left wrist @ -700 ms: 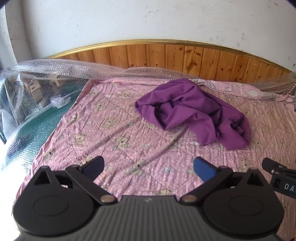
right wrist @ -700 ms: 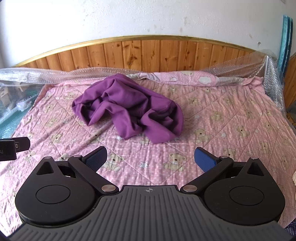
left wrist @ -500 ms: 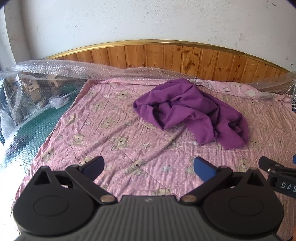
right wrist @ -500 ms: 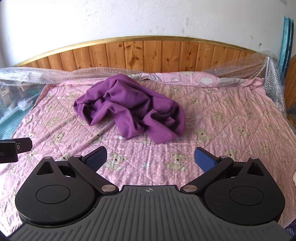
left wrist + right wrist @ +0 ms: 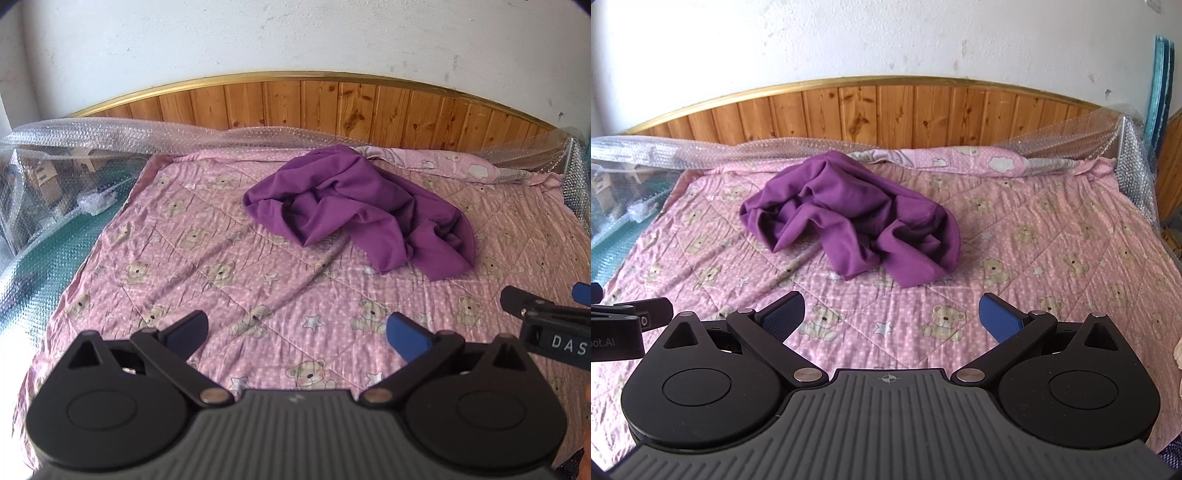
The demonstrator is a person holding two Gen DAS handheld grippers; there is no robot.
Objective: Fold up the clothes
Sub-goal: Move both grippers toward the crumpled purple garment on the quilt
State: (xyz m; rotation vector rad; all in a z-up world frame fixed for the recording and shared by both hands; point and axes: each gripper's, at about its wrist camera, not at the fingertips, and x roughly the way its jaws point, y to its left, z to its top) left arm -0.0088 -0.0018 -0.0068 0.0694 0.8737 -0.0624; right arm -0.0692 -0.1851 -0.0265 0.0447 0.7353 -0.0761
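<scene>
From my remote station I see the purple garment (image 5: 362,214) lying crumpled in a heap on the pink teddy-bear quilt (image 5: 229,280), toward the wooden headboard (image 5: 332,107) and well apart from both tools. My left gripper (image 5: 297,330) hangs over the near part of the quilt, jaws spread wide, nothing between the blue pads. My right gripper (image 5: 892,317) sits the same way, jaws fully apart and empty, angled down at the bed. In the left wrist view the right tool's black body pokes in at the right edge. Bubble wrap (image 5: 657,151) drapes along the head of the bed and the left side. The garment (image 5: 849,218) is unfolded.
</scene>
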